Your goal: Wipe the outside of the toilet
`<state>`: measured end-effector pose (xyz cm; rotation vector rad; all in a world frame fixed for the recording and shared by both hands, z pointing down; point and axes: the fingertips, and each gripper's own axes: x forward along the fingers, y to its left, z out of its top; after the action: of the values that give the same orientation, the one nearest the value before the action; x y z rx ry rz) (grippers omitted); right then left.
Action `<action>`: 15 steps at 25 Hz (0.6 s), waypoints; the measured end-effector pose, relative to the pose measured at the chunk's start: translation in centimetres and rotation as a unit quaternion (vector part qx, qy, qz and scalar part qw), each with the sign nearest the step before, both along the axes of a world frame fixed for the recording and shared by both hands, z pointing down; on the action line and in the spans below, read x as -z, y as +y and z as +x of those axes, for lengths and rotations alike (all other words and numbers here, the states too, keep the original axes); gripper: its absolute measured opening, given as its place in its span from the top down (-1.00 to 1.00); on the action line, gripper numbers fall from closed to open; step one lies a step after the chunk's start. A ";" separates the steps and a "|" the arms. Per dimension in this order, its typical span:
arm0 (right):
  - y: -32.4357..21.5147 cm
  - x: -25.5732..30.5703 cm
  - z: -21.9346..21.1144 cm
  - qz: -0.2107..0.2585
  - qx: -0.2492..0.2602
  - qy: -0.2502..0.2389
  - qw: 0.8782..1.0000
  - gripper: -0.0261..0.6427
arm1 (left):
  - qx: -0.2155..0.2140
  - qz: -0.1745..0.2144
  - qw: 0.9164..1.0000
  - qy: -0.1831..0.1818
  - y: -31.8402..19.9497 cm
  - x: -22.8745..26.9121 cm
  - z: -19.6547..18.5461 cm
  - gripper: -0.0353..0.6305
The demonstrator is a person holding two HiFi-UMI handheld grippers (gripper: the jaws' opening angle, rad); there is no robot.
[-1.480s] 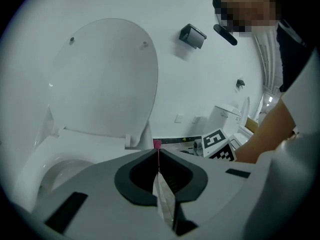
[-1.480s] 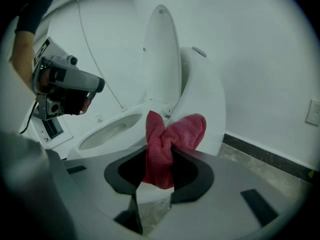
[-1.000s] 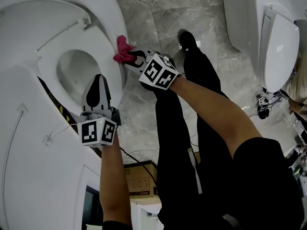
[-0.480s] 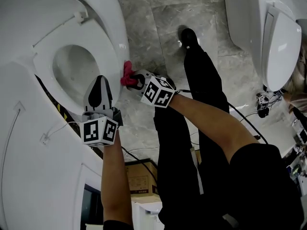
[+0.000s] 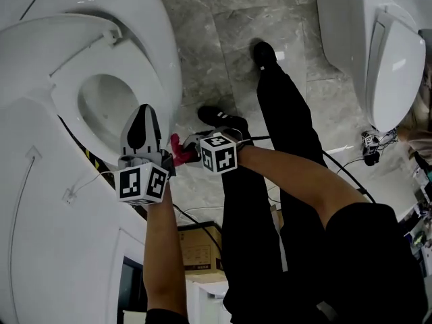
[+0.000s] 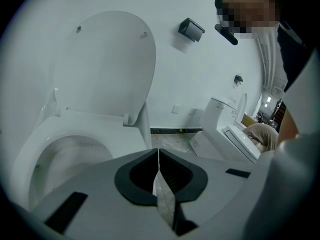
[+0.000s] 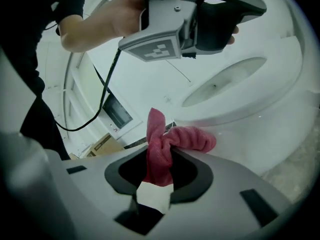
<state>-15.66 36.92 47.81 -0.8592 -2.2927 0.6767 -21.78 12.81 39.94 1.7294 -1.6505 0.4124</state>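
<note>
Toilet [image 5: 162, 39] at far left, lid [image 6: 107, 59] up, tank and base cut off by the frame edge. Above its near rim, left gripper [image 5: 140, 117], jaws pressed together with nothing between them, as seen in the left gripper view [image 6: 158, 159]. Just right of that, below the toilet's rim on its outer side, red cloth [image 5: 177, 150], half hidden behind the left gripper from the head view. Clamped mid-fold in the right gripper [image 5: 190, 148], one end up and the other bunched toward the toilet's outer wall [image 7: 175, 139]. Hard to tell whether touching the porcelain or just off it. Right gripper's jaws masked by its marker cube from above, plain in its own view [image 7: 160, 161]. Below the toilet, box [image 5: 196, 248], partly cut by the left arm. Right of the toilet, shoe [image 5: 219, 118] on the floor, mostly hidden. Far right, second toilet [image 5: 391, 59], cropped by the edge.
</note>
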 end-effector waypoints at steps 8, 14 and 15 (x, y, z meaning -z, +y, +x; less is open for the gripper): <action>-20.2 -0.6 3.4 0.036 -0.117 0.035 0.992 0.52 | -0.011 0.029 0.999 0.014 -9.4 2.3 3.4 0.83; -37.6 -0.1 1.2 0.085 -0.272 0.021 0.958 0.52 | -0.024 0.028 0.999 -0.005 -15.8 2.1 4.8 0.83; -39.9 -0.3 0.7 0.095 -0.294 0.023 0.951 0.52 | -0.020 0.025 0.999 -0.002 -16.7 1.9 4.8 0.83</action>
<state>-14.97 -2.98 48.13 -0.0538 -2.5289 0.6903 -16.93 -3.85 38.07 1.8024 -1.6451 0.3967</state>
